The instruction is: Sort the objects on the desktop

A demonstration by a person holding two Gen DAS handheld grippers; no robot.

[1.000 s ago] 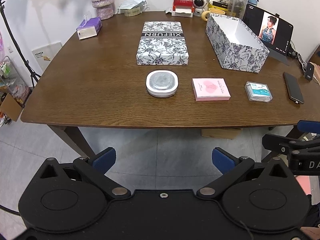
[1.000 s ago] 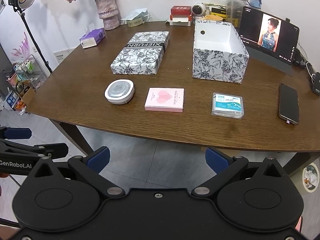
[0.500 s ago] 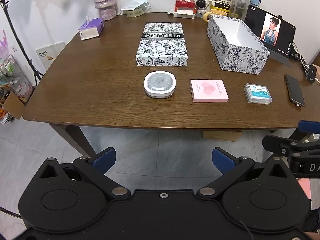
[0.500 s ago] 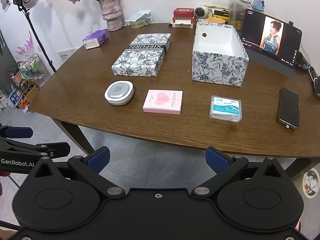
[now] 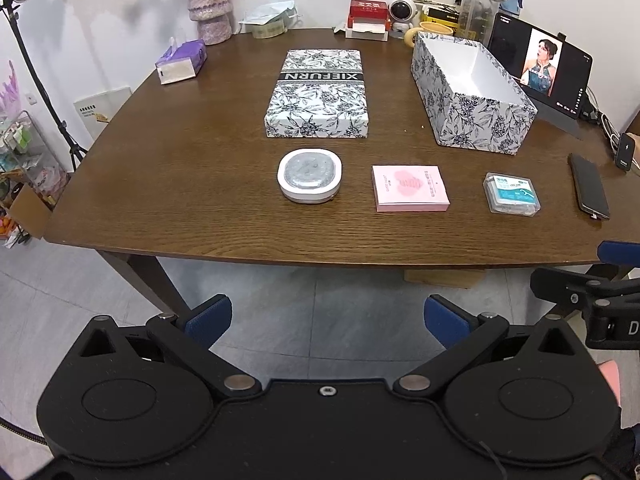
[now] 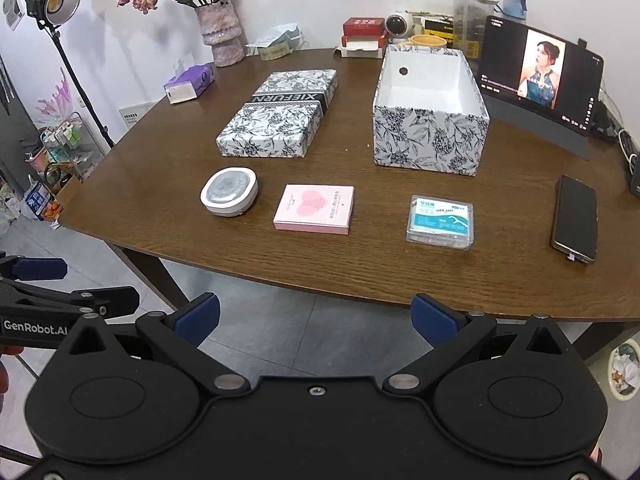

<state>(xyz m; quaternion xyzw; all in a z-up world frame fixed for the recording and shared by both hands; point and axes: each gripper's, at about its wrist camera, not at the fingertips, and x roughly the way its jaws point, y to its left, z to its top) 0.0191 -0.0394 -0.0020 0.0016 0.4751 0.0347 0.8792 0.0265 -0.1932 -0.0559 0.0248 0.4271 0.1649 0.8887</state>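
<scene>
Desktop objects lie in a loose row along the near part of the wooden surface (image 5: 192,184): a white round-cornered case (image 5: 310,175) on the left, a flat pink box (image 5: 410,188) in the middle, and a clear plastic box of floss picks (image 5: 511,193) on the right, each well apart from its neighbour. Spaced that way, each leaves room for fingers to come down on either side of it without knocking the next. Behind them stands a flower-patterned box (image 5: 472,96), open at the top and, as far as the right wrist view shows, with nothing inside; its lid (image 5: 318,94) lies flat beside it to the left, so the opening is free to take things from above. A dark phone (image 5: 589,191) lies further right, near the edge, and a tablet (image 5: 540,68) leans upright behind the box; whether the phone counts among the things to be sorted I cannot tell. Both tools hang off the near edge, over the floor and short of the surface, level with the row. The left gripper (image 5: 328,318) has its fingers spread wide with nothing between them, and the right gripper (image 6: 316,316) is likewise wide and bare. This layout would suit small things waiting to go into the box, or things taken out and laid in a row.
</scene>
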